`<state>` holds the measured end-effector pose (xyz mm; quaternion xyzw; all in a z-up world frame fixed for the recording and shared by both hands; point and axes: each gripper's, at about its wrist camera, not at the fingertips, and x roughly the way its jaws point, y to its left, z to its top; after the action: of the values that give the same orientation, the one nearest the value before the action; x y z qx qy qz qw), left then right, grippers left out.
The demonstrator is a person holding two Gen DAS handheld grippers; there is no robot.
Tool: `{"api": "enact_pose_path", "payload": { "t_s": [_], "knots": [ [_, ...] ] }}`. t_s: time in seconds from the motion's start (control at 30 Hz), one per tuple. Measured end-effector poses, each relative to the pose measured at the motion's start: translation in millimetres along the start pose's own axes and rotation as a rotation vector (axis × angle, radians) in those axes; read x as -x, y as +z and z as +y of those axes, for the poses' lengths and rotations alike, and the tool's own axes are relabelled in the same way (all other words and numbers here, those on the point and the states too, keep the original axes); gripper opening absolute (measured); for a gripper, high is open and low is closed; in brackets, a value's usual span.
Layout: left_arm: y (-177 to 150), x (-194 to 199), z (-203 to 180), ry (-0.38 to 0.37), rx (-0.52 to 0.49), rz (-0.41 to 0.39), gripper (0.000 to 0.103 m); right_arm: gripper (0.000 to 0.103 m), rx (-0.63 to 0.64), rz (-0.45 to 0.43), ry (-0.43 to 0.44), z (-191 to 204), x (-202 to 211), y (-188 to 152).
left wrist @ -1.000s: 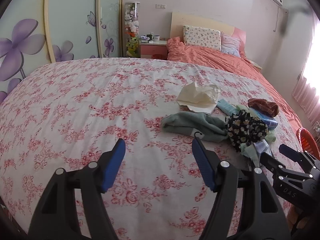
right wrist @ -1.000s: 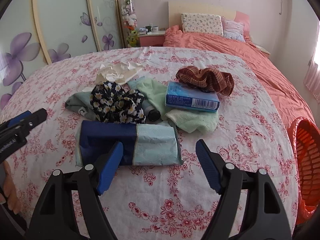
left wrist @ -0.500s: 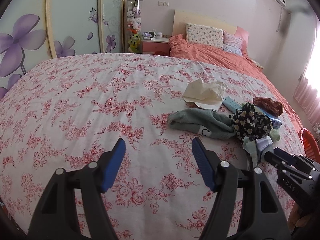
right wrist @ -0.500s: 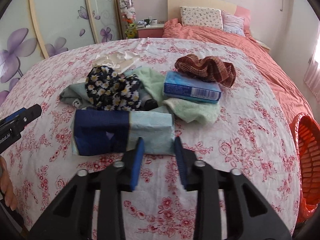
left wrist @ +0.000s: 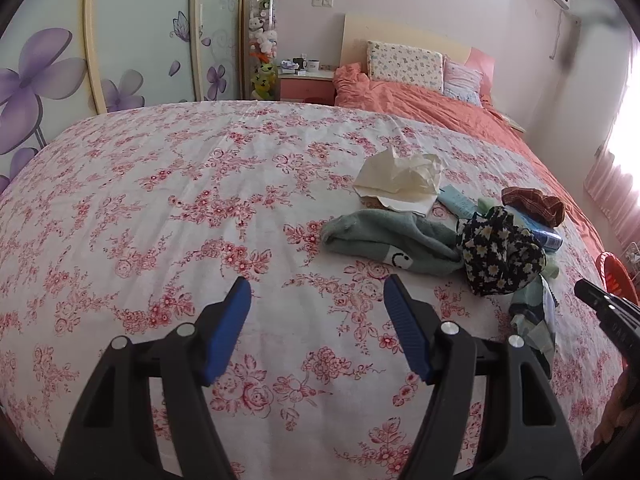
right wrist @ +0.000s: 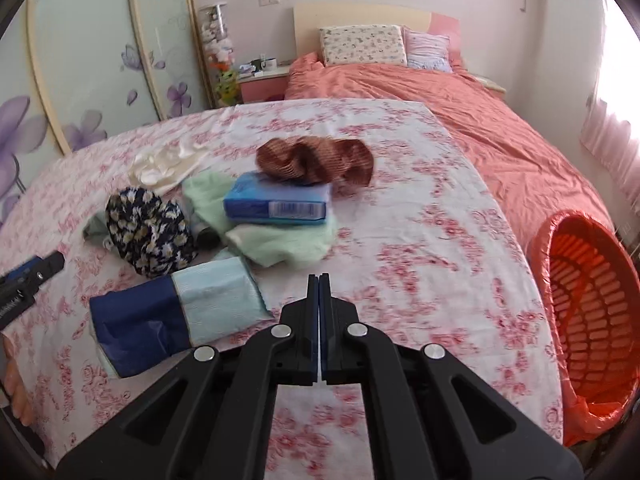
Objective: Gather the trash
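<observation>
A: Well, from the left wrist view, the left gripper hangs over the floral bedspread with its jaws wide and nothing between them. The crumpled cream paper lies beyond, next to a grey-green sock bearing a smiley face.

B: And the right wrist view?

A: The right gripper has just been closing; its jaws now meet, empty. The navy and pale blue tissue pack lies just left of them, long axis running left to right, navy end to the left. Its wrapper shows no writing I can read.

B: Any labels elsewhere?

A: The blue box shows a barcode-like strip, too blurred to read. The orange basket sits at the bed's right edge.
</observation>
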<state>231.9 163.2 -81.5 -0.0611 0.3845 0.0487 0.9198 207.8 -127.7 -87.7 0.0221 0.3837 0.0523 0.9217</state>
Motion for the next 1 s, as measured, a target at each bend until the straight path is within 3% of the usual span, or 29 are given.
{"api": "enact_pose_path", "payload": {
  "t_s": [0.13,0.27,0.4,0.53,0.63,0.83,1.0],
  "knots": [
    [0,0,-4,-0.001,-0.011,0.002,0.068,0.004,0.019,-0.011,0.066,12,12,-1],
    [0,5,-1,0.002,-0.011,-0.003,0.068,0.045,0.052,-0.016,0.139,38,20,-3],
    [-1,14,11,0.014,-0.001,-0.012,0.068,0.057,0.054,-0.014,0.177,69,20,-3],
    [-2,21,24,0.018,0.017,-0.014,0.068,0.061,0.033,0.013,0.162,88,11,-1],
    [-2,23,29,0.014,0.026,-0.008,0.068,0.061,0.077,0.044,0.081,96,7,-8],
    [-4,27,29,-0.010,0.028,-0.011,0.068,0.060,0.009,0.057,-0.017,51,15,-17],
    [-6,26,22,-0.035,0.026,-0.004,0.068,0.060,-0.069,0.074,-0.005,29,12,-16]
  ]
}}
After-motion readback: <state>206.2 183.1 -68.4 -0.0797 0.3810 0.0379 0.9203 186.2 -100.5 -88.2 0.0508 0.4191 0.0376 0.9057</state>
